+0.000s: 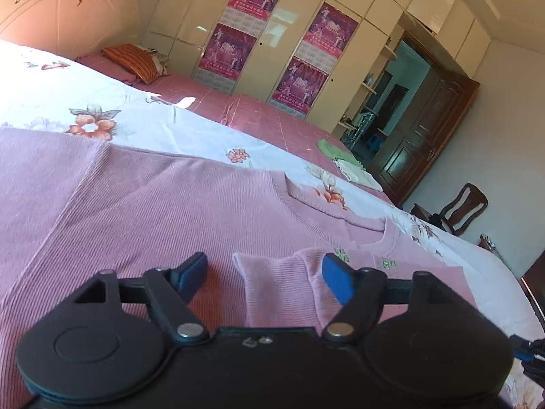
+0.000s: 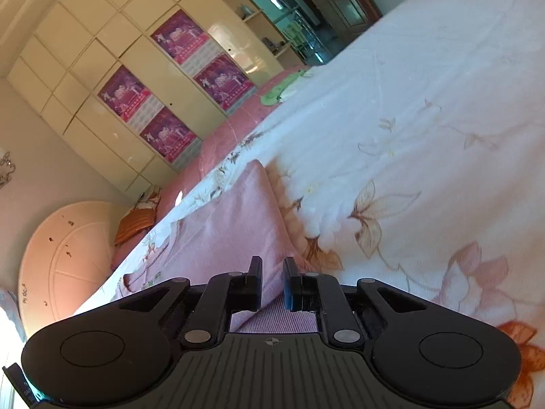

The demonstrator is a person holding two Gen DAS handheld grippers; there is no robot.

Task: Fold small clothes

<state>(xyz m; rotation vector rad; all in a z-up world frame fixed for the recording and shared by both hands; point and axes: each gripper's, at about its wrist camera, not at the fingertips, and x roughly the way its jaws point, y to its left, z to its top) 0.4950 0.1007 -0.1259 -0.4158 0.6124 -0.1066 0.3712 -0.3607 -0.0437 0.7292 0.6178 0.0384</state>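
Observation:
A pink ribbed sweater (image 1: 163, 204) lies spread on a white floral bedsheet (image 1: 190, 129). In the left wrist view my left gripper (image 1: 265, 272) is open just above it, its blue pads either side of a folded sleeve cuff (image 1: 272, 283) that lies on the body of the sweater. In the right wrist view my right gripper (image 2: 272, 281) has its jaws nearly together with a narrow gap, low over a fold of the same sweater (image 2: 231, 218). I cannot tell whether cloth is pinched between them.
The bed has a pink cover (image 1: 259, 116) beyond the sheet, an orange pillow (image 1: 136, 59) near the headboard (image 1: 64, 6), and green folded cloths (image 1: 344, 160) at its far edge. A white wardrobe (image 1: 299, 34) and a wooden chair (image 1: 460, 208) stand beyond.

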